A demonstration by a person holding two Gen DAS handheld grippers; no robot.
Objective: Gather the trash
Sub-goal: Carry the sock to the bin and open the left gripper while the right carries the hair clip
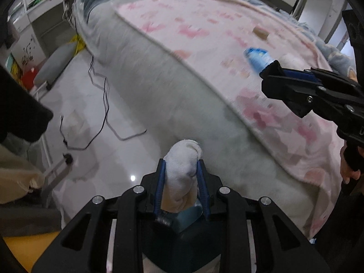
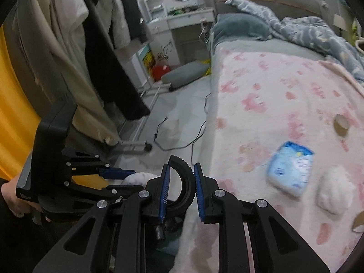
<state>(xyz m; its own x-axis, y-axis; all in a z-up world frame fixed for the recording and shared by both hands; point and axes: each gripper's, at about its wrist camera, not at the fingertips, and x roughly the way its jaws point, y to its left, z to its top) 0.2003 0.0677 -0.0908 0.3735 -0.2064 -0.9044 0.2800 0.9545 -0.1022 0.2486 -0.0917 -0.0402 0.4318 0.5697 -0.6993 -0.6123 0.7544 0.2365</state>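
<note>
A crumpled white tissue wad was clamped between the blue pads of the left gripper, out over the floor at six o'clock in its own view. A black ribbed ring was pinched in the narrow jaws of the right gripper. More trash was seen on the pink blanket at three o'clock: a blue packet, a second white wad and a cardboard roll; no bin or other container could be made out.

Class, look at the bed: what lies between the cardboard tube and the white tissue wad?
The blue packet lies between the cardboard tube and the tissue wad, in the right wrist view.
</note>
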